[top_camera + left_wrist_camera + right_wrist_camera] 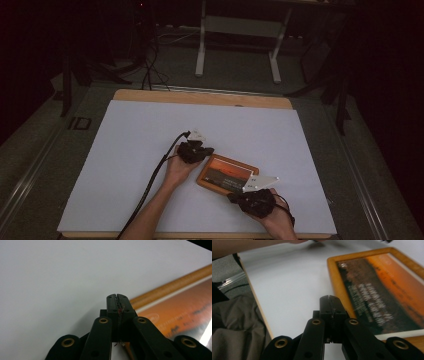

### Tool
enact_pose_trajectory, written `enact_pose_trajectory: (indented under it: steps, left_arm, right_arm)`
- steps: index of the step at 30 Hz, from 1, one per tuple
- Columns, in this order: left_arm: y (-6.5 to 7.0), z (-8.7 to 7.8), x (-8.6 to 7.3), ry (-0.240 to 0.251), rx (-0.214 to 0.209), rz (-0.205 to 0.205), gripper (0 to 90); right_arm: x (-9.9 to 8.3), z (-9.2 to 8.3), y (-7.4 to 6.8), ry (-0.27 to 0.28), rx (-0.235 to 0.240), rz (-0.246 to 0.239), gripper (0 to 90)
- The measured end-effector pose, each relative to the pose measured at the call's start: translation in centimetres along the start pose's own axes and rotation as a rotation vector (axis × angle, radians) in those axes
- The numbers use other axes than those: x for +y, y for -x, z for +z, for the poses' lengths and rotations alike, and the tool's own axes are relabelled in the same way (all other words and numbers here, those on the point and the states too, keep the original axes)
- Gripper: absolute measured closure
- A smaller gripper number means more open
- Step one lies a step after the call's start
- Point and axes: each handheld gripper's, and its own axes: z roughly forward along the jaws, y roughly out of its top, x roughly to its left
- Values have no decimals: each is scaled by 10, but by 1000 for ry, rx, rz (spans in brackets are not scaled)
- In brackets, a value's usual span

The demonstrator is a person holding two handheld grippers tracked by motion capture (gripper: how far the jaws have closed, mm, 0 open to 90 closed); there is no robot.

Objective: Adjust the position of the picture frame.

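With both sets of jaws pressed together on nothing, the left gripper (209,150) sat just off the frame's (227,173) upper-left corner, and the right gripper (233,197) hovered at its near edge. In the left gripper view the tips (117,300) were clenched beside the wooden rim (172,285); in the right gripper view they were just as tight at the frame's (337,280) left side. That orange picture lay flat on the white sheet (140,150), slightly skewed, right of centre. My read: nothing was gripped yet, so the handling itself was all left to do.
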Motion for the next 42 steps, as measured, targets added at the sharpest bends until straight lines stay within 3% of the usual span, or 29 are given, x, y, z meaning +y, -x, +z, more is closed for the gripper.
enact_pose_trajectory:
  steps: [10,17,28,33,42]
  left_arm:
    - [-1,29,16,-102,-20,61,896]
    - [-4,32,19,-141,-50,88,897]
    - [-1,20,13,-194,-63,115,898]
    - [3,9,3,-200,-46,129,899]
    - [22,-13,-21,-198,-88,127,898]
  right_arm:
    - [-11,4,-6,-29,4,-5,900]
    - [-18,5,-4,-58,-6,1,900]
    - [-27,-2,7,-80,-65,30,900]
    - [-28,-9,21,-65,-93,82,900]
    - [-34,-21,51,-61,-166,178,900]
